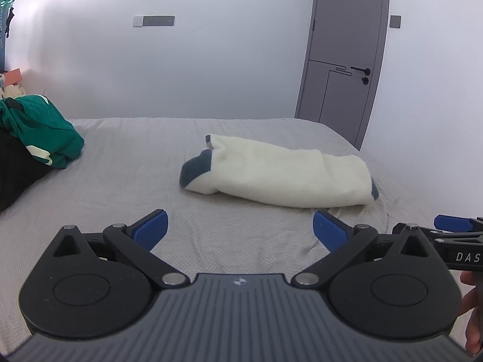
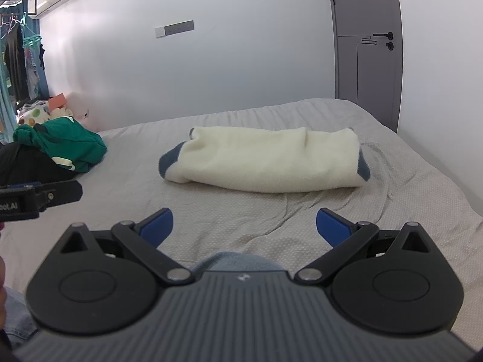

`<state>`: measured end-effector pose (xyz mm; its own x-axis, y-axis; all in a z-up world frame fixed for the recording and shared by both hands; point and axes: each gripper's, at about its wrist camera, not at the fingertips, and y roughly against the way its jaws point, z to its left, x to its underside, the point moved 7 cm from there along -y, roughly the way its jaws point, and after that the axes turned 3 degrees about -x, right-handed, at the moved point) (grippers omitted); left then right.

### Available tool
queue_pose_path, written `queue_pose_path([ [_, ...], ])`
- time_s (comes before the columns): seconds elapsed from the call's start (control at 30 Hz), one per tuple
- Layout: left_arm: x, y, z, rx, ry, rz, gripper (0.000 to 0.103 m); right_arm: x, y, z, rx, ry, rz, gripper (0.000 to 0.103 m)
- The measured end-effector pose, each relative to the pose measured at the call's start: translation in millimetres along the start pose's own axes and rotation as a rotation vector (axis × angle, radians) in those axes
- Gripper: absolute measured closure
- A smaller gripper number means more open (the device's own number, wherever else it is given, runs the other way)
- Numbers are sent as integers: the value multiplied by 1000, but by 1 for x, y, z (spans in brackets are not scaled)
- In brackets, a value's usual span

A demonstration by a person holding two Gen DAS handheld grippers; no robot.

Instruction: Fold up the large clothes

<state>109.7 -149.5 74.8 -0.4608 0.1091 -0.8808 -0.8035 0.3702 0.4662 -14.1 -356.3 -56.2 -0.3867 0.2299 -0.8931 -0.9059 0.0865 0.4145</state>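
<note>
Fingers first: my left gripper (image 1: 240,229) and right gripper (image 2: 244,226) both stand spread wide, blue ribbed pads apart, nothing held in either. Each hovers low over the near part of the bed (image 2: 407,187), grey dotted sheet, lightly creased.

Item ahead: cream fleece garment (image 2: 268,163), plush pile, dark blue-grey trim at both ends. It lies folded into a thick oblong bundle mid-bed, apart from both grippers. Long axis runs crosswise, left to right. It sits straight ahead of the right gripper and ahead-right of the left, so I judge the right arm nearer.

Item at left: green garment (image 2: 66,144), smooth knit with white trim, heaped loosely on black cloth (image 2: 27,163).

Beyond: pale wall, grey door (image 2: 368,42).
</note>
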Motion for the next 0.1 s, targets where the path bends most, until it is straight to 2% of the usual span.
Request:
queue_pose_path([
  [0.1,0,0,0,4,-4,4,0,1,0,0,0,-3,4,0],
])
